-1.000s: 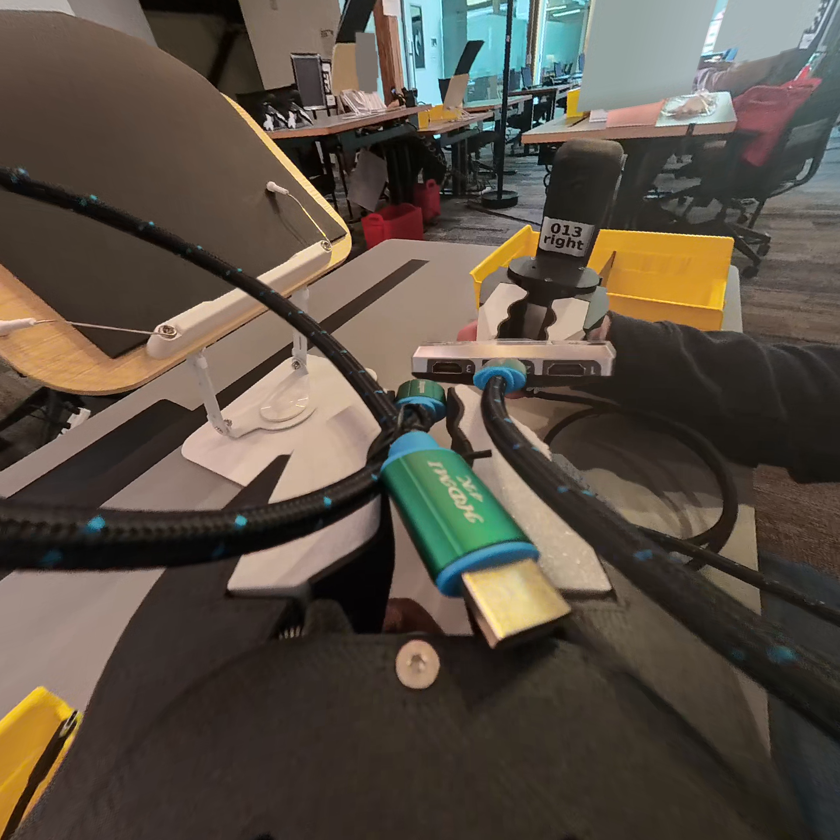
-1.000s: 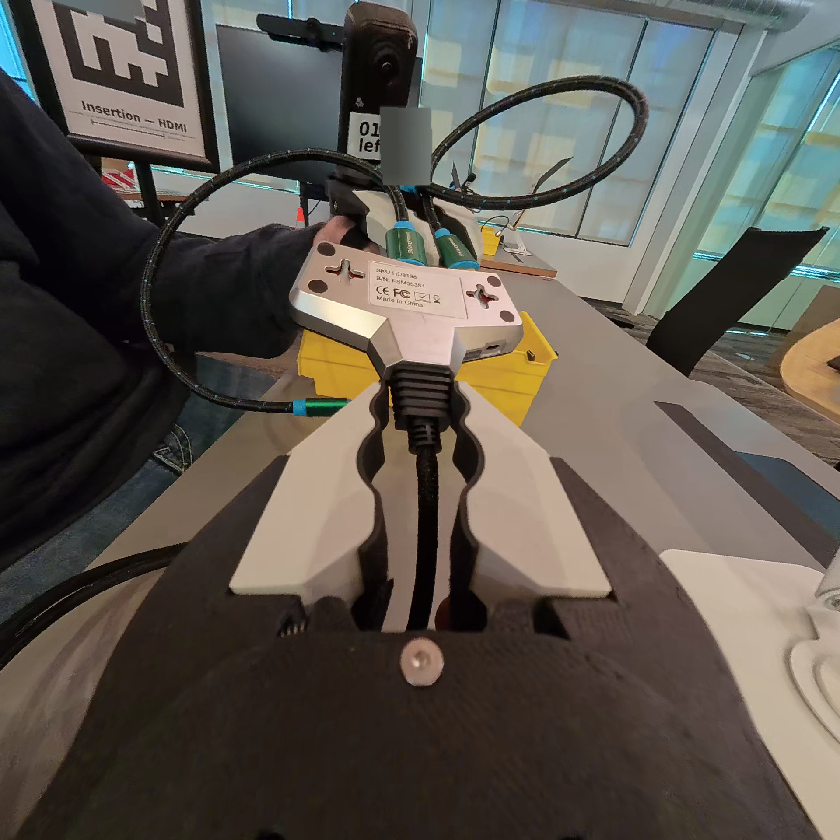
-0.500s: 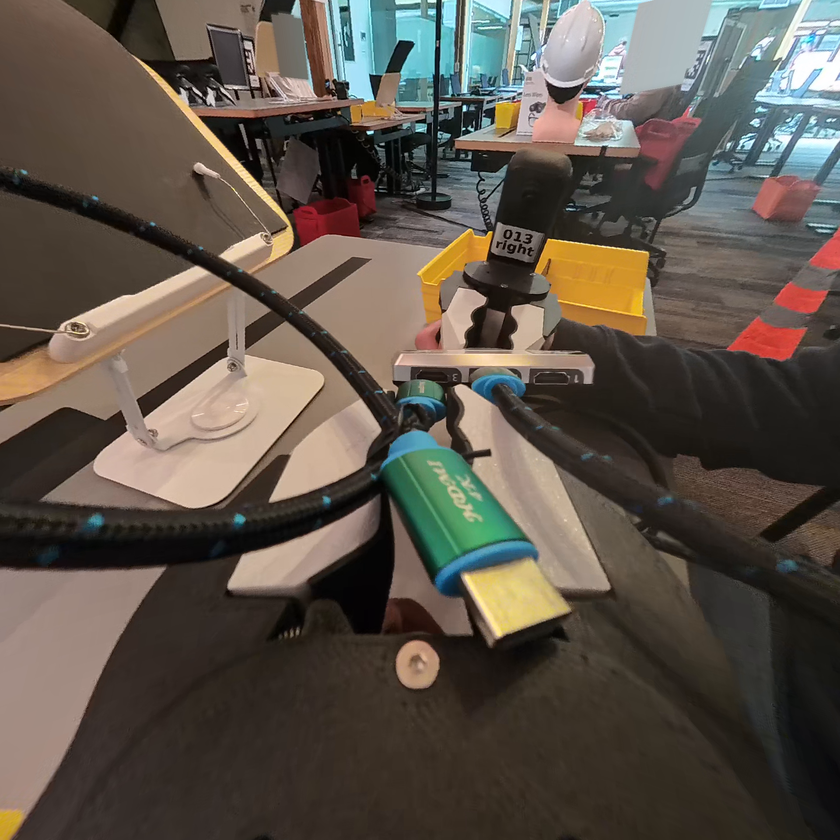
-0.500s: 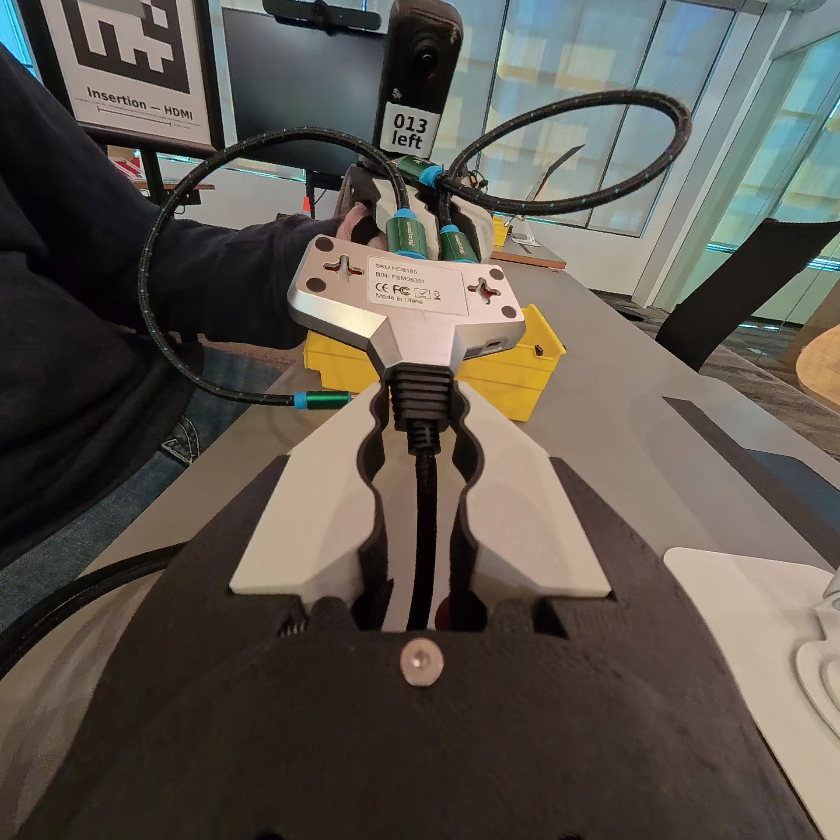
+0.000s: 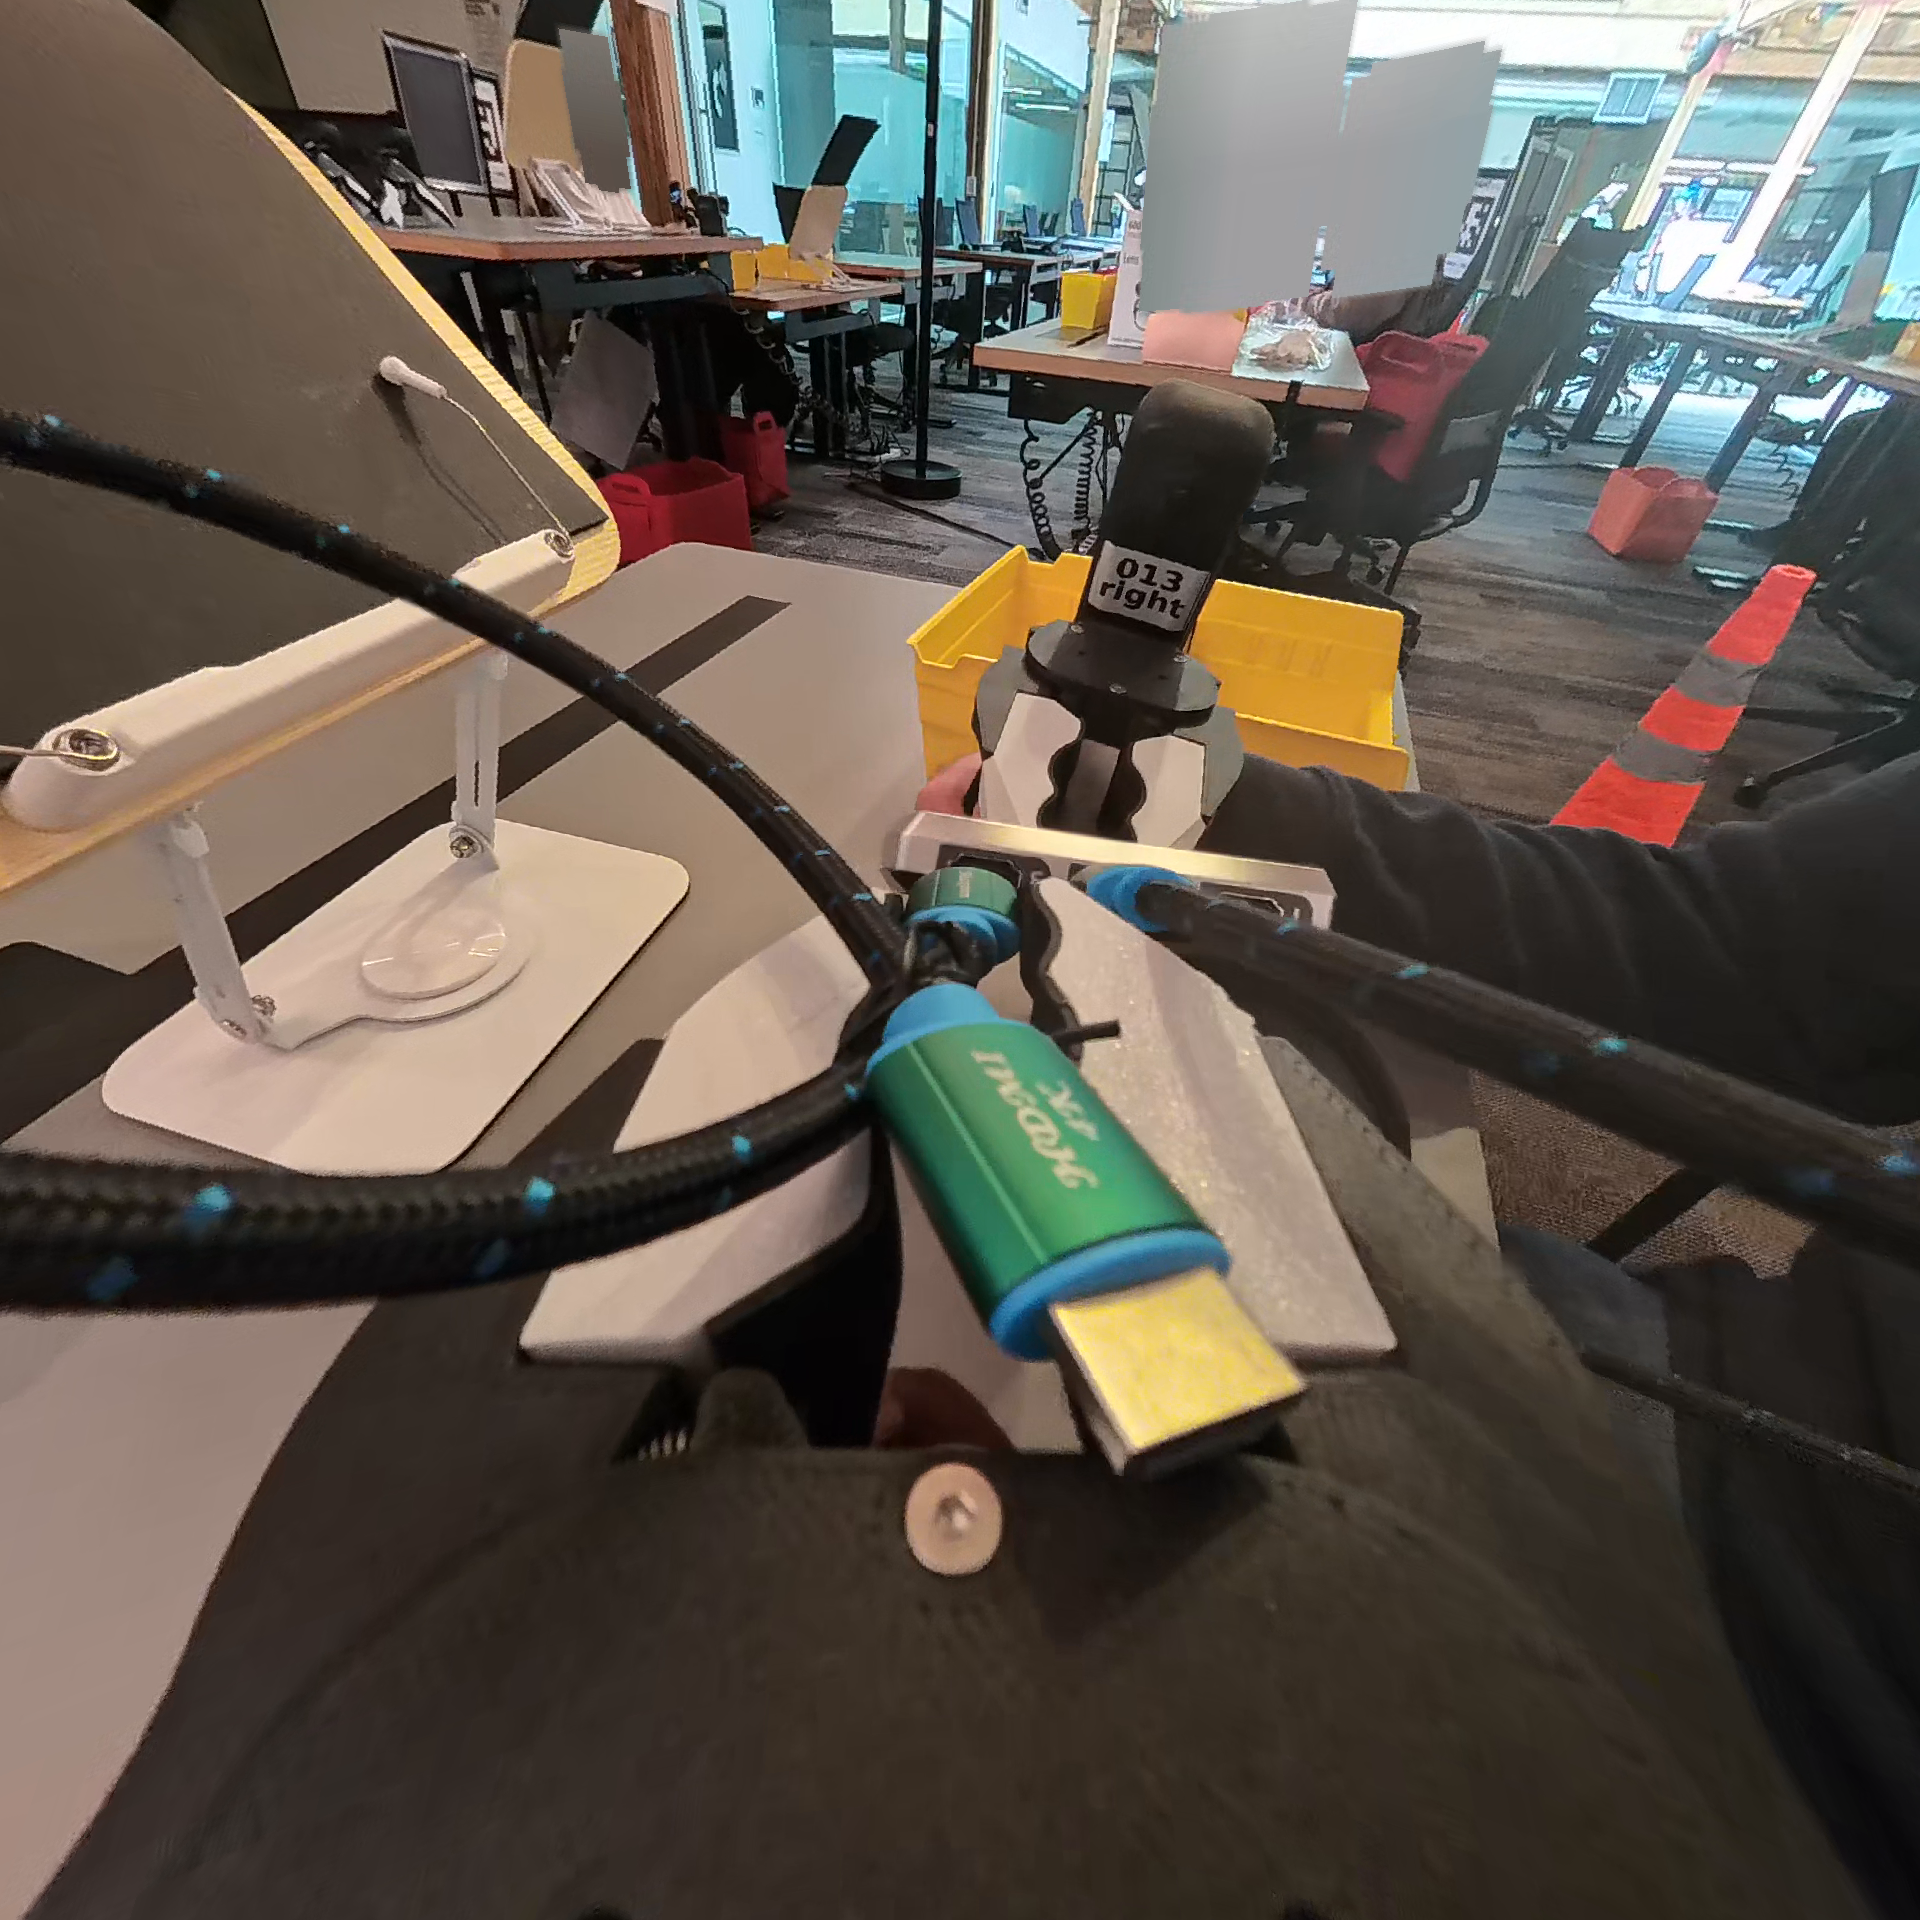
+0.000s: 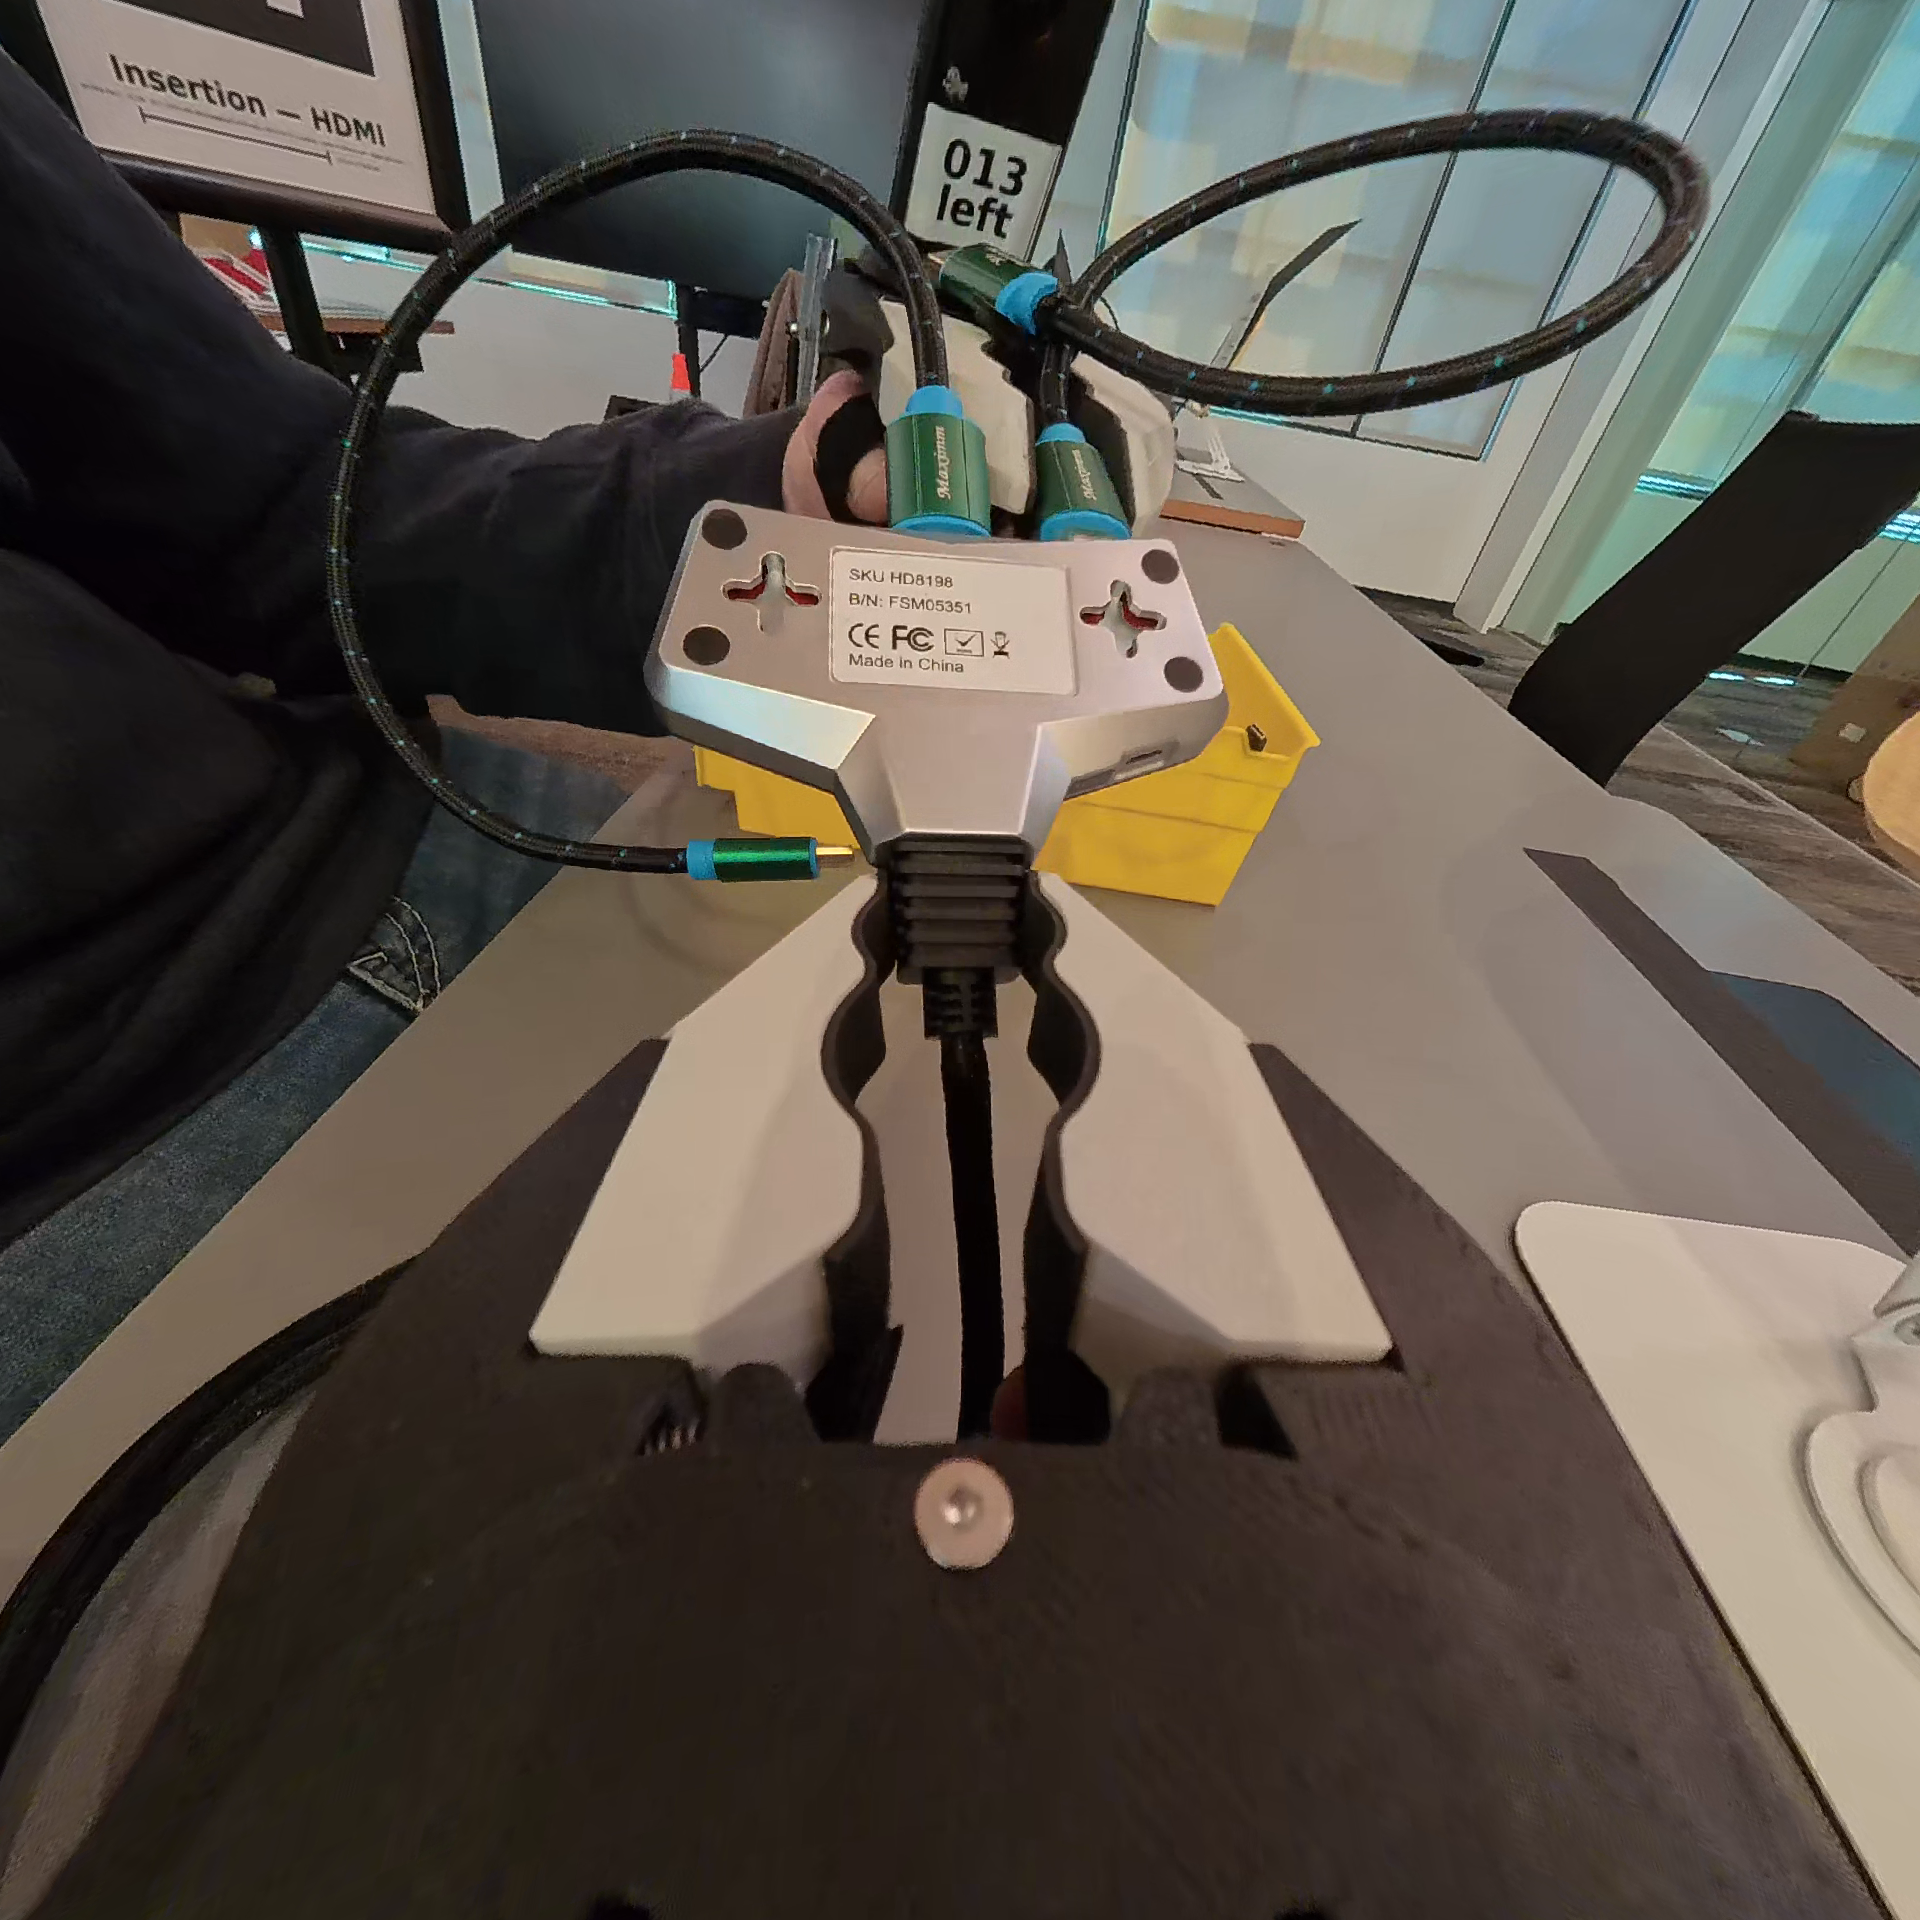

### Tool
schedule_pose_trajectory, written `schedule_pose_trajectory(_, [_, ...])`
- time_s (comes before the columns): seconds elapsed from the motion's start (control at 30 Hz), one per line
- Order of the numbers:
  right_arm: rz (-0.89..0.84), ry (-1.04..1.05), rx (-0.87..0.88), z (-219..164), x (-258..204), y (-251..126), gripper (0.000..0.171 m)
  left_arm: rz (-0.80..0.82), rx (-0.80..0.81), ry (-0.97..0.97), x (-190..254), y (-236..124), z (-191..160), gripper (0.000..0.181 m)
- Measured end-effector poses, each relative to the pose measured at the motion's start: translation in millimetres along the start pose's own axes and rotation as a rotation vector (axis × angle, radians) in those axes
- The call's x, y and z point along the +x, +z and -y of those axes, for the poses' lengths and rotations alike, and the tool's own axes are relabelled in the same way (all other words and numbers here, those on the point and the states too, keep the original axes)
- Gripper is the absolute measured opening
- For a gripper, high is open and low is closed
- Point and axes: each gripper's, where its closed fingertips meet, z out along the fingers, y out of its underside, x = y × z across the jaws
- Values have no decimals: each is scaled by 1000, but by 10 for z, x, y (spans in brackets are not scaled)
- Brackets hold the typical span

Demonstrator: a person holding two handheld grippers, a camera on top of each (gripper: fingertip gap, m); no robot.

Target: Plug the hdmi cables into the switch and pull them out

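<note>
My right gripper (image 6: 956,914) is shut on the black cable boot of the silver HDMI switch (image 6: 935,644) and holds it above the table, underside up. My left gripper (image 5: 977,925) is shut on a green HDMI plug (image 5: 956,894) whose tip is at the switch's (image 5: 1112,868) left port; how deep it sits is hidden. A second green plug (image 6: 935,473) sits in the middle port. That held plug shows to the right of it in the right wrist view (image 6: 1081,483). A loose green plug (image 5: 1049,1174) lies across my left fingers. Another loose plug (image 6: 769,860) hangs by the table edge.
A yellow bin (image 5: 1299,665) stands behind the switch on the grey table (image 6: 1403,935). A tilted board on a white stand (image 5: 395,1029) is on the left. Braided black cables (image 5: 416,1205) loop around my left gripper. A person's dark sleeve (image 5: 1558,914) is on the right. Tip to tip, the grippers are about 8 cm apart.
The two grippers have come closer together. The plug held in my left gripper has moved up to the switch's left port. The second plug stays in the middle port.
</note>
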Motion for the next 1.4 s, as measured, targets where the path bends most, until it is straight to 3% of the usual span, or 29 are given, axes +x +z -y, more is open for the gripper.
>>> schedule_pose_trajectory(1.4, [28, 67, -127, -193, -44, 105, 20, -26, -70, 110, -19, -12, -102, 21])
